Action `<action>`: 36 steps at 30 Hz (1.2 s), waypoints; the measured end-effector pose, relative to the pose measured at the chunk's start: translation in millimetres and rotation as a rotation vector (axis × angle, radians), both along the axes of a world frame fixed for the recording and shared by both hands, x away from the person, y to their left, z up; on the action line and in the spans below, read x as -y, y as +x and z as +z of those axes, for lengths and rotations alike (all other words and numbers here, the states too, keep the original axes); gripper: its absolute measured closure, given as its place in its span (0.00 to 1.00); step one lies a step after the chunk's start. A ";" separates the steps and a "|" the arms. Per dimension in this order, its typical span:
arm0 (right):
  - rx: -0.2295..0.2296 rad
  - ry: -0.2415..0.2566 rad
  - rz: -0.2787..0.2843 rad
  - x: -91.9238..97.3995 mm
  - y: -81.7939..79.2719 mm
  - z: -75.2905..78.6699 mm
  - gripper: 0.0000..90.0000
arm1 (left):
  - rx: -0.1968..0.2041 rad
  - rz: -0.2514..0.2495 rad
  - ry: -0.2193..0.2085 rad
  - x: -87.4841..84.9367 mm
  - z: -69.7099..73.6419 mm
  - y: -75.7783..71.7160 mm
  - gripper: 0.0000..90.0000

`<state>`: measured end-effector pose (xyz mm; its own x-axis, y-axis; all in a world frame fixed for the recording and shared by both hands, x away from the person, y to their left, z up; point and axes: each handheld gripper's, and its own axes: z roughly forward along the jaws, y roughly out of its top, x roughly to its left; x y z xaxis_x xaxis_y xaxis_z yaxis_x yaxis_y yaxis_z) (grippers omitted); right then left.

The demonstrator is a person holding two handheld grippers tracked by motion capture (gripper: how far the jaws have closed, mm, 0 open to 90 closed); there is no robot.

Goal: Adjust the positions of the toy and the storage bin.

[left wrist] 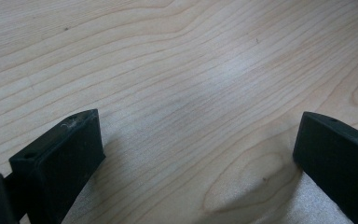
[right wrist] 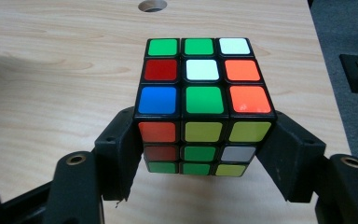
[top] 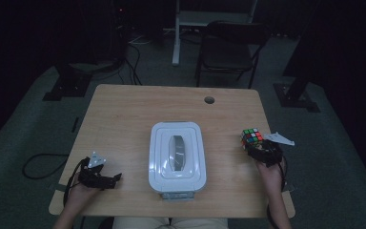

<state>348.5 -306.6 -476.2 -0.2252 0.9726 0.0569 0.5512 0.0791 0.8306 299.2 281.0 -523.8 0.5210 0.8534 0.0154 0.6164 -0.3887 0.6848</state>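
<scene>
Black jaws of right gripper (right wrist: 204, 154) closed on both sides of puzzle cube (right wrist: 204, 105), pads pressed flat against left and right faces, cube held just above wooden table (right wrist: 51, 70). Top face of cube: green, green, white in far row; red, white, orange in middle row; blue, green, orange in near row. Front face toward camera: orange, yellow, yellow on top, then red, green, grey-white, then green, green, yellow below. Beyond cube, round cable hole (right wrist: 152, 5) near far edge of table, grey floor past right edge.

From high view, same cube (top: 251, 137) near right edge of table (top: 124, 114), right gripper (top: 259, 148) behind it in right hand (top: 269, 172), grey three-cornered plate pointing outward over table edge.

Jaws of left gripper (left wrist: 198, 154) wide open, nothing between them, bare wood grain only, tips low over table (left wrist: 177, 70). From high view, left gripper (top: 112, 179) in left hand (top: 82, 190) near front left corner, well apart from cube.

Between both grippers, white box with lid (top: 177, 156) in middle of table, lid on, oval recess in its centre, latch at near side. Farther back on floor: dark chair (top: 231, 47), white stand leg (top: 176, 33), black cables (top: 133, 67).
</scene>
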 end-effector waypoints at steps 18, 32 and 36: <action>-0.014 -0.018 0.014 15.1 -67.1 -8.7 0.38 | 0.001 0.001 0.002 -0.6 0.0 0.2 0.02; -0.053 -0.014 -0.009 20.2 -86.9 -27.0 0.38 | 0.001 0.001 0.002 -0.6 0.0 0.2 0.02; -0.057 -0.012 -0.011 20.2 -87.5 -32.8 0.38 | 0.001 0.001 0.002 -0.6 0.1 0.2 0.02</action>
<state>261.0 -326.8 -509.0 -0.2110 0.9758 0.0578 0.5988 0.0823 0.7967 299.3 281.7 -523.8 0.5198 0.8541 0.0178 0.6164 -0.3895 0.6844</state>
